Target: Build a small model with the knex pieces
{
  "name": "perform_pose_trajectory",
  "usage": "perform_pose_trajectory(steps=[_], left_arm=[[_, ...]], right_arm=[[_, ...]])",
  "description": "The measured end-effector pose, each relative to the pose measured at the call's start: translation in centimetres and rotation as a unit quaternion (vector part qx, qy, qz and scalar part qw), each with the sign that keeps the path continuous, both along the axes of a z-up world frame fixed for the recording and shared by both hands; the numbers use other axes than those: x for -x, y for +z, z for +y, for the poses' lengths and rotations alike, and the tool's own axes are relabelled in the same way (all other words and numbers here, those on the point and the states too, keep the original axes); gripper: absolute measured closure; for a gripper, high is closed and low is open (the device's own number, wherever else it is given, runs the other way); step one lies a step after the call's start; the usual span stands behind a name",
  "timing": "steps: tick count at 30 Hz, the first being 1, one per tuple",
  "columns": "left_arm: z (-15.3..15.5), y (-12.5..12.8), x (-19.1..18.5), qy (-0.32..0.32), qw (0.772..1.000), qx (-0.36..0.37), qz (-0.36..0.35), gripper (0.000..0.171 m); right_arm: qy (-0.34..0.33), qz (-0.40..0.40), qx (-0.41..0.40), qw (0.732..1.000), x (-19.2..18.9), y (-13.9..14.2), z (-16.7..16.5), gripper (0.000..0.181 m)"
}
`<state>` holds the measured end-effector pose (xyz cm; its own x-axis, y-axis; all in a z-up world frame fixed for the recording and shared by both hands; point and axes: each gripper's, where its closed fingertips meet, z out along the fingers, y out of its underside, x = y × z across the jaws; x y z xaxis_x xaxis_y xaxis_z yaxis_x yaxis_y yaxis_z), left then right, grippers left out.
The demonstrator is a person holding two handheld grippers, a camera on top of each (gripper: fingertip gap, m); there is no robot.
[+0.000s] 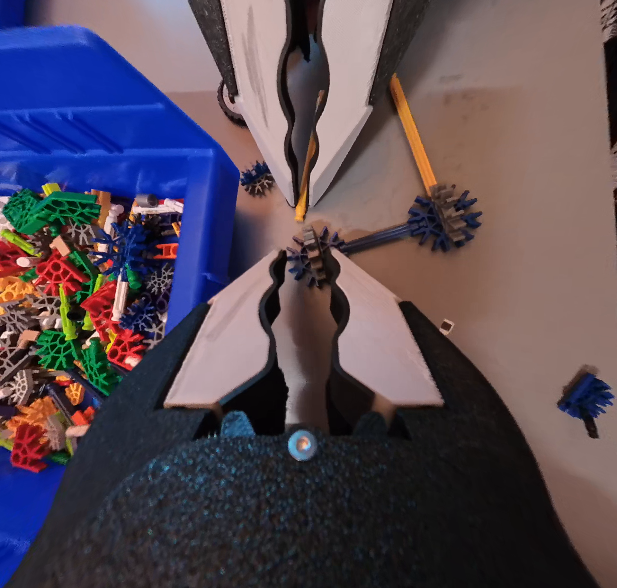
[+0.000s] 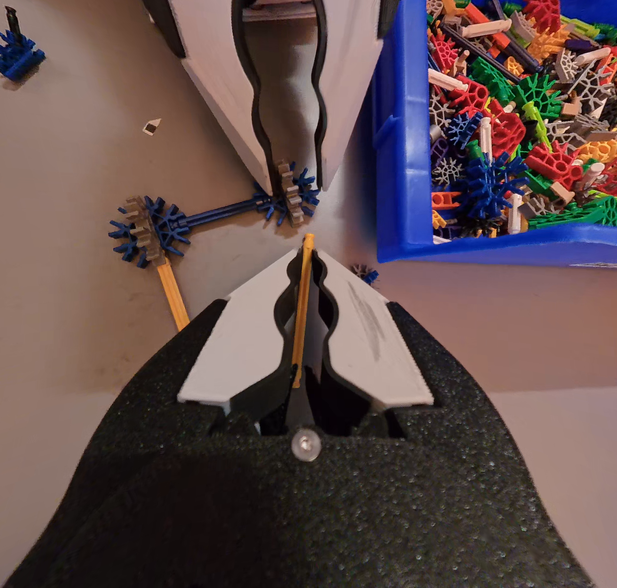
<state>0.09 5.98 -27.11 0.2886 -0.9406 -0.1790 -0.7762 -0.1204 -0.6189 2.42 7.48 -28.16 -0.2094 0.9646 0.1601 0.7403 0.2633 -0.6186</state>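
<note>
The left gripper (image 1: pixel 309 261) clamps a blue-and-grey connector hub (image 1: pixel 312 259); the right gripper (image 2: pixel 305 254) pinches a yellow rod (image 2: pixel 302 304), whose thin tip, near the hub, could slip if misaligned.

Your light's warm and dim, with soft shadows on the bench (image 1: pixel 500 304). Heavy fisheye warp, blurred edges, bin (image 1: pixel 100 121) smeared; centre's sharp.

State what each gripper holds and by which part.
The right gripper clamps a yellow rod lengthwise, its tip poking past the fingers. The left gripper grips the blue-and-grey connector ending the blue rod.
</note>
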Motion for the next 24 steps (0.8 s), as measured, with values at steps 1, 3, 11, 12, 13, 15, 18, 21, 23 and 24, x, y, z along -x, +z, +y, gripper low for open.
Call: perform_pose_trajectory(steps=[1,3,11,12,13,15,18,21,23,24], left_arm=[[0.0,-0.1,0.0,0.002,1.0,0.0,0.0,0.151],[0.2,0.0,0.4,0.019,1.0,-0.009,0.011,0.145],[-0.1,0.0,0.1,0.035,0.999,-0.002,0.007,0.146],[-0.1,0.2,0.3,0.038,0.999,-0.004,0.009,0.145],[-0.2,0.4,0.5,0.043,0.999,-0.005,0.006,0.145],[-0.5,0.9,0.6,0.051,0.999,0.004,-0.008,0.146],[-0.5,0.4,0.9,0.067,0.998,0.007,0.003,0.147],[-0.4,-0.1,0.7,0.072,0.997,0.01,-0.003,0.156],[-0.3,-0.2,0.4,0.067,0.998,0.015,-0.011,0.159],[-0.2,-0.2,0.4,0.065,0.998,0.013,-0.01,0.161]], right_arm=[[0.0,0.0,-0.001,1.0,0.0,0.0,0.0,0.177],[0.0,0.001,0.0,1.0,0.0,0.0,0.0,0.177],[0.0,-0.001,-0.002,1.0,0.0,0.0,-0.1,0.177],[0.001,-0.002,-0.002,1.0,0.0,0.0,-0.1,0.177],[0.002,-0.002,-0.003,1.0,-0.1,0.0,-0.2,0.177],[0.003,-0.003,-0.004,1.0,-0.1,0.1,-0.2,0.177],[0.007,-0.002,-0.002,1.0,0.1,0.1,-0.5,0.177],[0.012,-0.001,-0.003,1.0,0.2,0.1,-0.8,0.177],[0.014,0.0,-0.003,1.0,0.2,0.1,-0.9,0.177],[0.016,0.0,-0.002,1.0,0.2,0.1,-0.9,0.177]])
